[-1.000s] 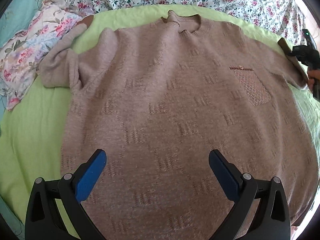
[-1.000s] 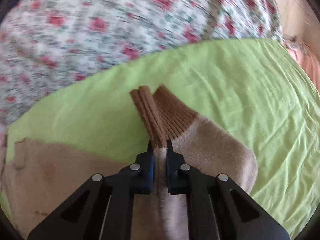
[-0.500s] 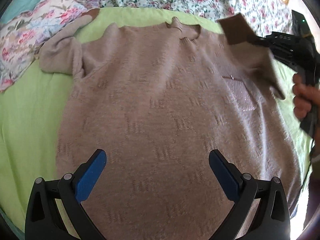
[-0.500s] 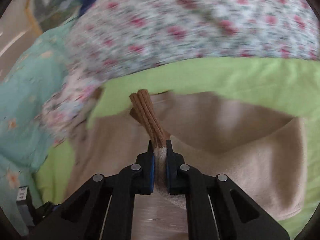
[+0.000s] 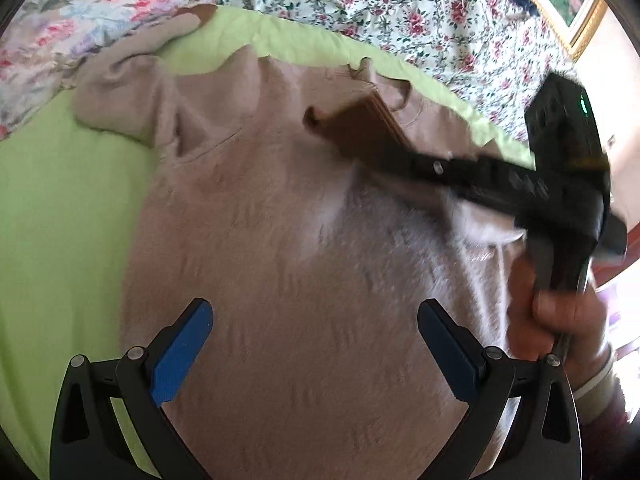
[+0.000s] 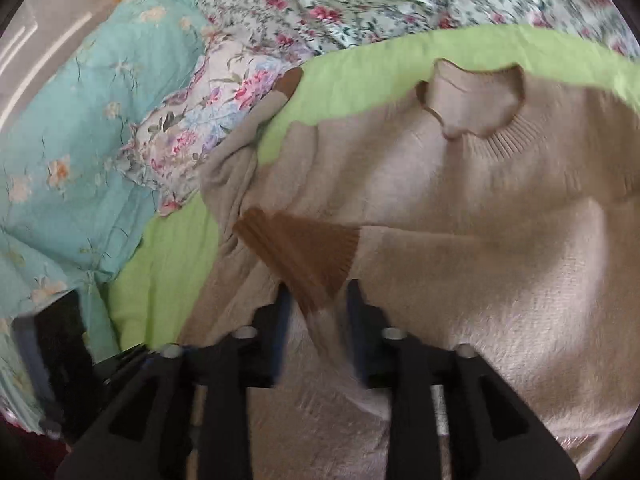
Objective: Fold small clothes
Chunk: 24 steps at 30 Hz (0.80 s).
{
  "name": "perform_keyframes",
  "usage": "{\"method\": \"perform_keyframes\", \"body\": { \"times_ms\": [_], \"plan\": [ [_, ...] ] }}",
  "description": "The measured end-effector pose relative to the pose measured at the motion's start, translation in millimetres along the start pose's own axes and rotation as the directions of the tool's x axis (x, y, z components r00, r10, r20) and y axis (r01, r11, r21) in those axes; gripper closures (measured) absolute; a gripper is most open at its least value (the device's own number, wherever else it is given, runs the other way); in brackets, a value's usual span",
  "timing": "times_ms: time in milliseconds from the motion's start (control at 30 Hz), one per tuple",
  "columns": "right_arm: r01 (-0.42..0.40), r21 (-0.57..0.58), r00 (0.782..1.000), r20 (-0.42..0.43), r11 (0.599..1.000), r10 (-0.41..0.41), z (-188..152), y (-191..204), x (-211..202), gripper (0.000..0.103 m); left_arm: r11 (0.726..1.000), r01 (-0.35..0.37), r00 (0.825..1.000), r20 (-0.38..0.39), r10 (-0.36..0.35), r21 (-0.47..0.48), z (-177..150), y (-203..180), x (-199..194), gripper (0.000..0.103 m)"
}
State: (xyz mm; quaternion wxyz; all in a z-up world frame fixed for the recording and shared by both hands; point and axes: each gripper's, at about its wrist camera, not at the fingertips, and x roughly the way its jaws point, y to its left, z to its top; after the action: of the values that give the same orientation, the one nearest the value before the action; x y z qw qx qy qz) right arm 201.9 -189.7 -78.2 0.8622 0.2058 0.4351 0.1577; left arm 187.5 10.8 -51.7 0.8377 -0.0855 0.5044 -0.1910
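A beige knitted sweater (image 5: 280, 240) lies face up on a lime green sheet (image 5: 60, 220). Its right sleeve is folded across the chest, and the sleeve's brown ribbed cuff (image 6: 304, 252) rests on the body below the collar (image 6: 480, 104). My right gripper (image 6: 316, 300) has its jaws partly apart, with the sleeve lying between the blurred fingers. It also shows in the left wrist view (image 5: 360, 148), reaching in from the right. My left gripper (image 5: 316, 344) is open and empty above the lower part of the sweater. The other sleeve (image 5: 132, 92) lies bunched at the far left.
Floral bedding (image 5: 400, 12) borders the far side of the green sheet. A floral pillow (image 6: 192, 132) and turquoise quilt (image 6: 72, 152) lie to the left. A framed picture (image 5: 568, 4) hangs at the far right.
My right gripper carried the sleeve cuff leftwards over the chest of the sweater, and its jaws have parted. My left gripper stayed open over the hem area.
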Motion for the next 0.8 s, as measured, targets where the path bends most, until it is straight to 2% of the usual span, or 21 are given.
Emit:
{"method": "perform_keyframes", "body": {
  "times_ms": [100, 233, 333, 367, 433, 467, 500, 533, 567, 633, 667, 733, 800],
  "plan": [
    [-0.023, 0.034, 0.998, 0.058, 0.999, 0.021, -6.4, -11.2, -24.5, 0.058, 0.996, 0.087, 0.996, -0.007, -0.087, -0.024, 20.9, 1.2, 13.8, 0.001],
    [0.016, 0.093, 0.989, 0.146, 0.996, -0.03, -15.6, -32.2, -67.8, 0.057, 0.977, 0.202, 0.978, -0.028, -0.204, -0.067, 48.3, -2.3, 40.5, 0.001],
    [0.07, 0.153, 0.974, 0.204, 0.986, -0.1, -29.9, -54.6, -103.6, 0.057, 0.979, 0.19, 0.98, -0.042, -0.194, -0.075, 62.5, -3.8, 63.3, 0.003],
    [0.083, 0.171, 0.969, 0.216, 0.982, -0.12, -33.2, -60.6, -112.5, 0.057, 0.981, 0.183, 0.982, -0.039, -0.186, -0.07, 63.2, -4.2, 66.4, 0.008],
    [0.118, 0.215, 0.955, 0.244, 0.969, -0.171, -42.8, -74.9, -133.5, 0.057, 0.987, 0.16, 0.987, -0.019, -0.161, -0.028, 66.1, -9.2, 71.4, 0.037],
    [0.133, 0.23, 0.948, 0.255, 0.964, -0.192, -45.9, -80.0, -140.9, 0.057, 0.989, 0.151, 0.988, -0.017, -0.151, 0.004, 65.9, -12.6, 71.4, 0.077],
    [0.155, 0.246, 0.938, 0.268, 0.957, -0.221, -49.3, -87.0, -150.8, 0.057, 0.989, 0.148, 0.989, -0.022, -0.147, 0.024, 65.9, -14.8, 70.6, 0.097],
    [0.174, 0.256, 0.931, 0.273, 0.951, -0.244, -50.8, -90.7, -156.0, 0.057, 0.987, 0.159, 0.987, -0.02, -0.158, 0.036, 66.6, -17.7, 64.9, 0.097],
    [0.2, 0.269, 0.923, 0.272, 0.942, -0.274, -51.7, -96.2, -162.6, 0.057, 0.989, 0.137, 0.99, 0.014, -0.138, 0.049, 68.1, -18.6, 55.2, 0.097],
    [0.267, 0.301, 0.901, 0.26, 0.915, -0.348, -51.9, -110.2, -175.7, 0.057, 0.995, 0.059, 0.988, 0.136, -0.07, 0.084, 72.5, -14.3, 21.2, 0.097],
    [0.286, 0.311, 0.892, 0.259, 0.906, -0.37, -50.1, -113.8, -178.6, 0.057, 0.997, 0.024, 0.984, 0.172, -0.037, 0.076, 75.7, -6.5, 11.1, 0.097],
    [0.326, 0.332, 0.873, 0.254, 0.885, -0.416, -45.2, -128.6, -183.0, 0.057, 0.999, 0.007, 0.986, 0.169, -0.016, 0.053, 81.4, 12.3, 8.5, 0.098],
    [0.35, 0.35, 0.866, 0.232, 0.869, -0.443, -35.4, -143.1, -177.1, 0.054, 0.999, 0.027, 0.991, 0.13, -0.031, 0.034, 83.8, 24.1, 14.7, 0.097]
  ]
}}
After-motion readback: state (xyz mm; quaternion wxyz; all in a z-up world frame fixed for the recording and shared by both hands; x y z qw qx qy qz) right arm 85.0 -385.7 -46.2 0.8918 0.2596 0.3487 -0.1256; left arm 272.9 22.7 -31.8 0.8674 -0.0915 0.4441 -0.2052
